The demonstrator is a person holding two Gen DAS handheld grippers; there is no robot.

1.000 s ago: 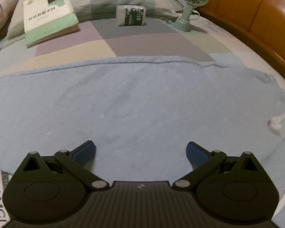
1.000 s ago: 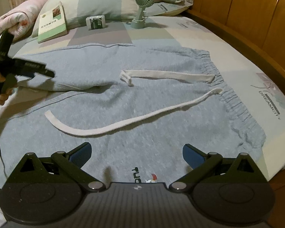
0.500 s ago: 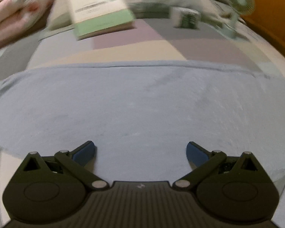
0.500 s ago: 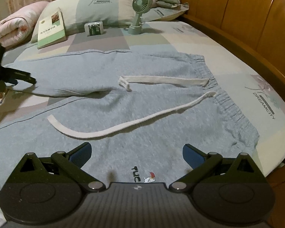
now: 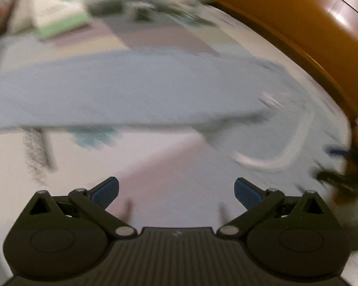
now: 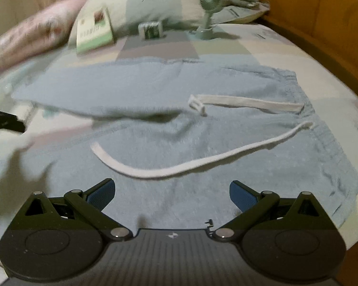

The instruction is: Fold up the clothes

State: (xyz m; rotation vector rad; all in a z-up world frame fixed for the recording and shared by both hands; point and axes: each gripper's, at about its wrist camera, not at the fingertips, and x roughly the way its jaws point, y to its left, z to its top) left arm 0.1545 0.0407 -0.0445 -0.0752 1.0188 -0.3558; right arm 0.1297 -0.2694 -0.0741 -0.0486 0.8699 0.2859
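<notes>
Light blue sweatpants (image 6: 202, 124) lie spread on the bed, waistband to the right, with a long white drawstring (image 6: 202, 164) trailing across the front. My right gripper (image 6: 171, 190) is open above the near trouser leg, nothing between its fingers. The left wrist view is heavily blurred: my left gripper (image 5: 176, 190) is open over bare bedsheet between the two legs, with the far leg (image 5: 131, 95) ahead and the drawstring (image 5: 286, 152) to the right. The left gripper's dark tip (image 6: 4, 121) shows at the left edge of the right wrist view.
A green book (image 6: 94, 31), a small packet (image 6: 151, 29) and a green desk fan (image 6: 208, 12) sit near the pillows (image 6: 155, 2) at the back. A pink quilt (image 6: 28, 38) lies back left. The wooden bed frame (image 5: 298, 23) runs along the right side.
The left gripper has swung back and rightward off the far leg to over bare sheet, fast enough to blur its view. The right gripper has dropped closer to the sweatpants. Both stayed open.
</notes>
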